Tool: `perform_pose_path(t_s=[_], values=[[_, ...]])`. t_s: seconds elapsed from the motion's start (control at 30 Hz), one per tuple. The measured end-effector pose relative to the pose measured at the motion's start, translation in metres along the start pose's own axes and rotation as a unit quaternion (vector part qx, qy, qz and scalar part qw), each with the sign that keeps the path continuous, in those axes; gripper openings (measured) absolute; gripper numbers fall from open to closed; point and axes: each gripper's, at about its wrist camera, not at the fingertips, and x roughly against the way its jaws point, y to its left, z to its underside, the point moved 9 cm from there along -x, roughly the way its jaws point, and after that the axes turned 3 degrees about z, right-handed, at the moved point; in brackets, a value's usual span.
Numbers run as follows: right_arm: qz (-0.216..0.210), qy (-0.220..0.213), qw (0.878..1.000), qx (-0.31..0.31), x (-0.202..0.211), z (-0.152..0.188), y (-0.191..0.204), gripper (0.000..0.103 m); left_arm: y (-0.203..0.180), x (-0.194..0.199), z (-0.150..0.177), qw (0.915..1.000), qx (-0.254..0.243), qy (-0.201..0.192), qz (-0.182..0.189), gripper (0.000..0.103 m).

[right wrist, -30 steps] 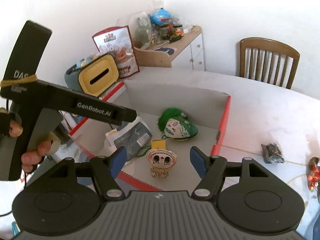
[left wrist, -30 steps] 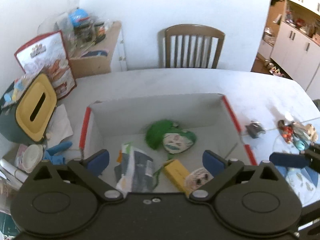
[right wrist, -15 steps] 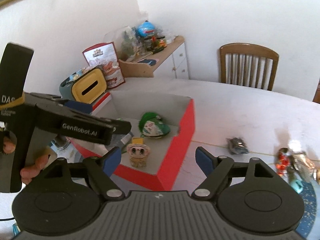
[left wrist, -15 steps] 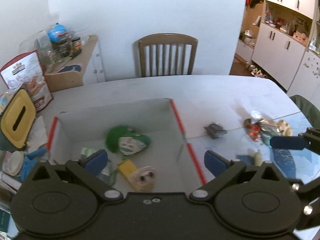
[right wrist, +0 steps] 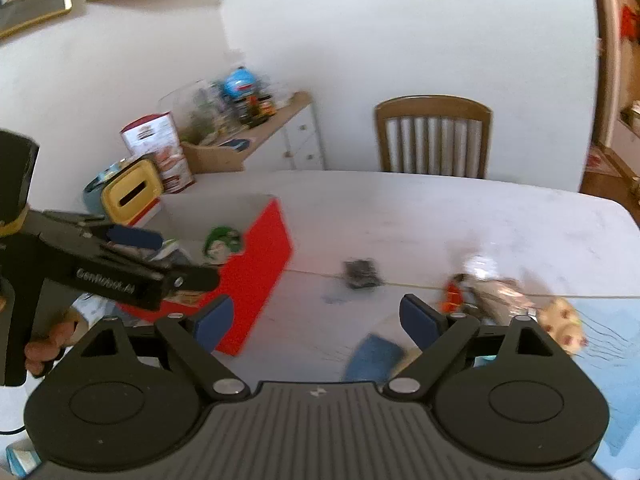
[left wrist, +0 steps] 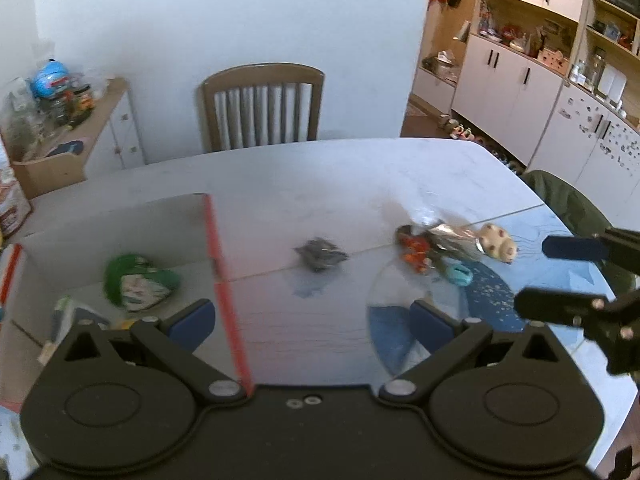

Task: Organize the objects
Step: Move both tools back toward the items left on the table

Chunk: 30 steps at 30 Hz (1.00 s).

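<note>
Right wrist view shows my right gripper [right wrist: 316, 318] has swung right, away from the box [right wrist: 256, 264], its jaws opening with nothing between them, left gripper [left wrist: 312, 320] wide and empty too, so the toys [right wrist: 496, 296] ahead come next.

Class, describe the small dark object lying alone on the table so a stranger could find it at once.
Start at the red-sided box on the white table. Right of it, before the colourful toy pile, lies the small dark object. It alone is grey-black, crumpled, and touches nothing else.
</note>
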Motion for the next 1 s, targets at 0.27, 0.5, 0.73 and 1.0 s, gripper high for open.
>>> perform_pose_path(t_s=[0.27, 0.5, 0.73, 1.0], values=[[0.056, -0.011, 0.998, -0.005, 0.015, 0.013, -0.075, 0.091, -0.046, -0.029, 0.004, 0.9999, 0.001, 0.006, 0.013, 0.103], [0.104, 0.001, 0.994, -0.044, 0.012, 0.026, -0.153, 0.091, -0.073, -0.062, 0.009, 0.9998, -0.005, 0.02, 0.003, 0.103], [0.141, 0.031, 0.988, -0.056, -0.01, 0.045, -0.212, 0.091, -0.086, -0.092, 0.013, 0.9995, 0.003, 0.029, -0.012, 0.102], [0.136, 0.046, 0.989, -0.026, -0.039, 0.05, -0.235, 0.091, -0.102, -0.128, 0.028, 0.9982, -0.003, 0.058, -0.015, 0.102]])
